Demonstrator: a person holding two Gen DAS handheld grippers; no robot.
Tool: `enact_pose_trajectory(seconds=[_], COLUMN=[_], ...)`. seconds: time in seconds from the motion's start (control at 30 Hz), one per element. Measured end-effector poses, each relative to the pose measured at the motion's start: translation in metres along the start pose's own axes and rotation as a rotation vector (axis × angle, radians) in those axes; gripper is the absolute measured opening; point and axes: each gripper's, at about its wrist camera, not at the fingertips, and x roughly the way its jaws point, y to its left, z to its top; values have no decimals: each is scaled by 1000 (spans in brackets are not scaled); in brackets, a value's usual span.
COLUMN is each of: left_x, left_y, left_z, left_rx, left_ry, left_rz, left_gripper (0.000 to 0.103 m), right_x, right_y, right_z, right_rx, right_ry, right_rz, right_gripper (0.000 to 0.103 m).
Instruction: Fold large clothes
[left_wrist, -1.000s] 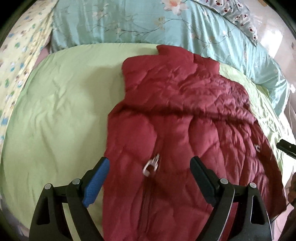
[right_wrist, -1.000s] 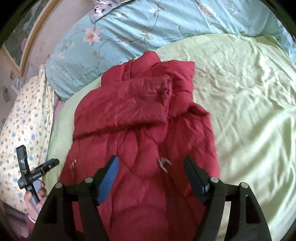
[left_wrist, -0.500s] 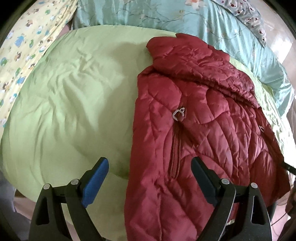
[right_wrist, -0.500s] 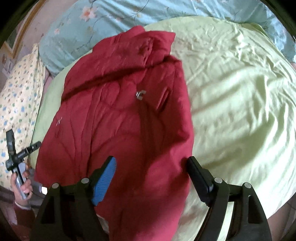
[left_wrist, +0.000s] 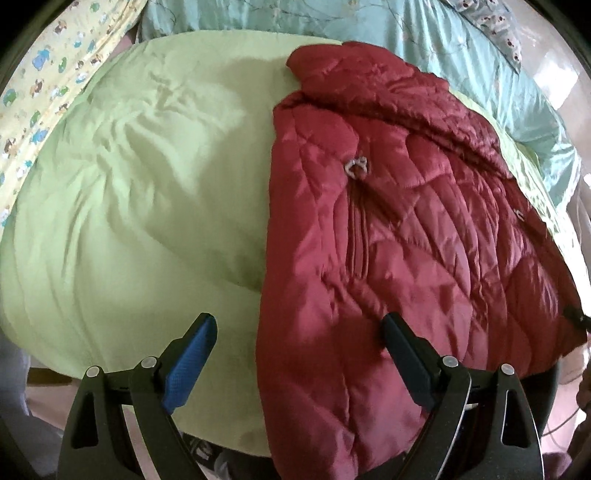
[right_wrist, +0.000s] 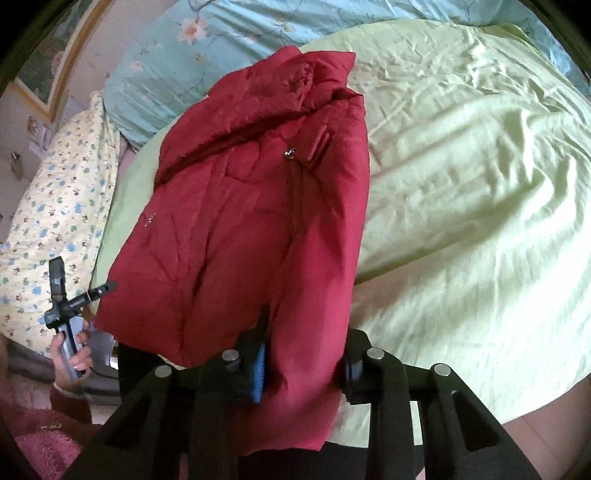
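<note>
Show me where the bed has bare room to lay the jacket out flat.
Free: the green sheet beside the red jacket, out to the blue floral quilt at the head. Crowded: the strip between jacket and yellow patterned pillow, where the left gripper hovers.

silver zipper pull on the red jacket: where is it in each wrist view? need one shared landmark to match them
Left wrist: the zipper pull sits just above and right of centre, on the red jacket, at the top of the stitched zipper line.
Right wrist: the same pull is upper centre, just left of a small flap.
Shared landmark: the jacket's bunched collar, lying against the pale blue floral bedding.
</note>
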Motion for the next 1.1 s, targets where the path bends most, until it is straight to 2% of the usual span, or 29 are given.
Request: enact_pose_trajectory(seconds=[0.17,0.33,0.4,0.47,0.6,0.67,0.77,0.93,1.1], left_x=[5,8,9,9,9,6,-2,-18,-40], left_y=[1,0,-5,-8,-16,-17,-22,-20,-14], left_z=[-9,-14,-16,-17,-17,-17,-20,-19,-1], left_rx=[10,7,16,33,76,83,105,130,121], left_ry=[6,5,8,9,-9,-24,-44,-84,-178], left_rz=[-23,-93,-130,-161,-172,-175,-172,-193,-228], left_gripper=[91,88,73,65,39,27,22,19,18], right_x=[2,3,3,3,3,2,-1,-11,-20], right_y=[-1,-3,-2,-1,-4,0,3,-2,1], right_z=[0,-1,-3,-4,-4,-5,-5,-3,7], right_rx=[9,22,17,17,32,16,0,23,20], right_ry=[-7,-13,-18,-22,-30,-40,-52,-79,-129], right_rz=[13,19,14,15,31,28,50,125,155], right_gripper=[34,37,37,37,37,33,28,25,23])
